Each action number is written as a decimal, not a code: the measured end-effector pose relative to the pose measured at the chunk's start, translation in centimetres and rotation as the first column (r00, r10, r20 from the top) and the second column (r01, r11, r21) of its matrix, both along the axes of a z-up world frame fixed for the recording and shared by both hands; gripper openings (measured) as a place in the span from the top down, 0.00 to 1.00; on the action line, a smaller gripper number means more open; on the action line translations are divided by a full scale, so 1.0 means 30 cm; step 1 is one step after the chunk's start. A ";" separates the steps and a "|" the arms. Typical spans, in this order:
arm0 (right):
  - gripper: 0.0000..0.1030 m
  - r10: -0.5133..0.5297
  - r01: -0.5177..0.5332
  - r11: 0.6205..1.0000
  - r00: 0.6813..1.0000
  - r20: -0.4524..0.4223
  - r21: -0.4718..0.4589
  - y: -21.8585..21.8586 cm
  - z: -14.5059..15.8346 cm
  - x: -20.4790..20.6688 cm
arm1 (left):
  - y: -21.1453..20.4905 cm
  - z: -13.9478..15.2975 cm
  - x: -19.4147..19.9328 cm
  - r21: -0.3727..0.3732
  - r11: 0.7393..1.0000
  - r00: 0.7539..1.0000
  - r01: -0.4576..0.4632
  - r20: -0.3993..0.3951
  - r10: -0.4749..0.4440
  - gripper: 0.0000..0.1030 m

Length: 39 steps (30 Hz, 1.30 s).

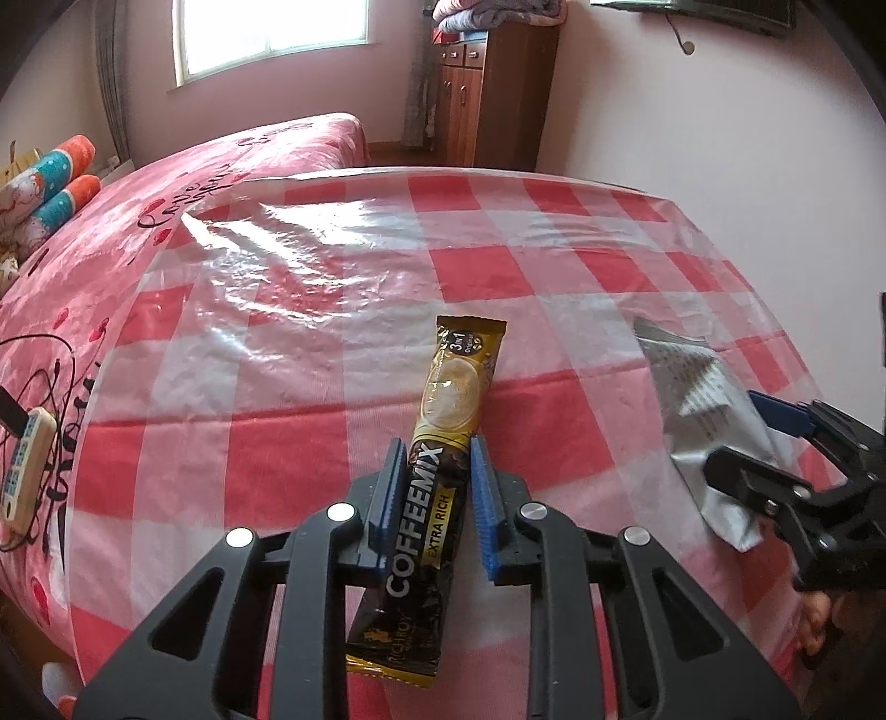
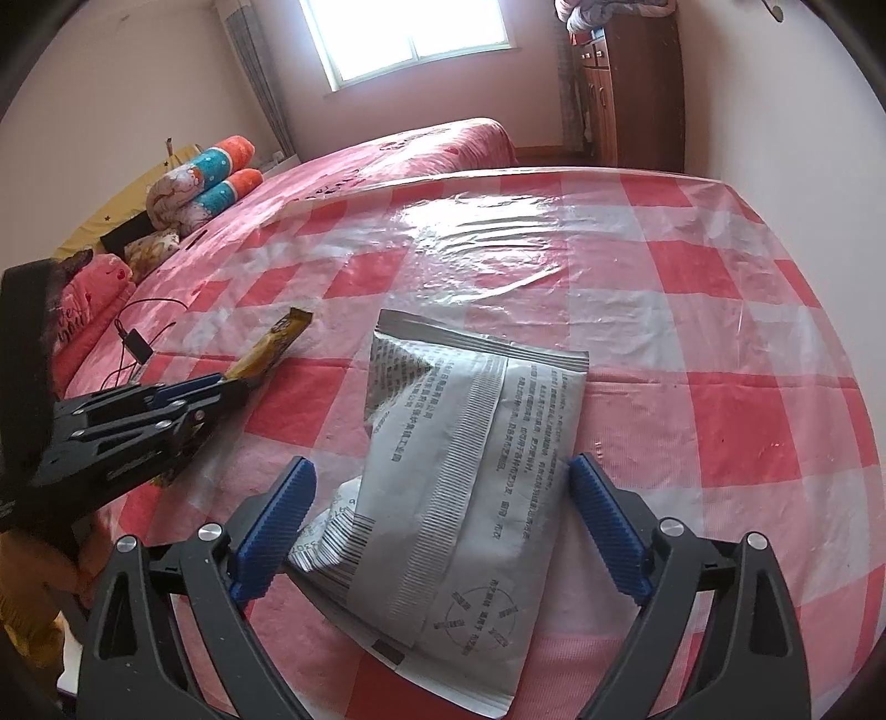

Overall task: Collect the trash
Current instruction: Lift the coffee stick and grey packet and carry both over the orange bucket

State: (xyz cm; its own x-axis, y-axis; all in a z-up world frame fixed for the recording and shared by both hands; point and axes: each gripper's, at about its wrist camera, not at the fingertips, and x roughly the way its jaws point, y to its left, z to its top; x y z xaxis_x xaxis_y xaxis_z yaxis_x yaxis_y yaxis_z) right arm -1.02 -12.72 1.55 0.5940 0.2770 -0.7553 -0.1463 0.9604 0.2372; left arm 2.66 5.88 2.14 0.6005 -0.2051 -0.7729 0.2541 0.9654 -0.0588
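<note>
Underneath both tongs spreads a red-and-white checked tablecloth (image 1: 310, 310) under clear plastic. Between the wide-open blue pads of the right gripper (image 2: 443, 498) lies a crumpled silver foil pouch (image 2: 470, 459), untouched by either pad. Beside it, the left gripper (image 1: 434, 487) is clamped on a Coffeemix sachet (image 1: 443, 432).

Each camera rides close above its own fingers, angled down over the near edge of the checked table cover (image 1: 554, 232) toward the window (image 2: 410, 33). Both views share the cover, the bed beyond its far edge, and each other's gripper.
</note>
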 end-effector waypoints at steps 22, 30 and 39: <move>0.20 -0.031 0.030 0.993 0.999 -0.012 -0.110 0.070 -0.010 0.038 | 0.157 0.040 -0.259 -0.108 0.994 1.000 -0.012 0.024 0.014 0.76; 0.27 -0.020 0.020 0.994 1.000 -0.001 -0.111 0.064 -0.007 0.012 | 0.226 0.026 -0.322 -0.148 0.989 1.000 -0.024 0.016 0.027 0.76; 0.34 -0.018 0.019 0.997 1.000 0.009 -0.079 0.065 0.008 -0.062 | 0.283 0.026 -0.388 -0.184 0.983 0.999 -0.030 0.021 0.034 0.76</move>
State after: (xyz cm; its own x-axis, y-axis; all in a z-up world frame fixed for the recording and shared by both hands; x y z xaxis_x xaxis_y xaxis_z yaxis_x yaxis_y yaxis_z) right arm -2.87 -10.76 1.78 0.6051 0.2052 -0.7693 -0.1297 0.9787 0.1590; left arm -8.99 14.36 2.91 0.6273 -0.3222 -0.7090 0.2266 0.9465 -0.2296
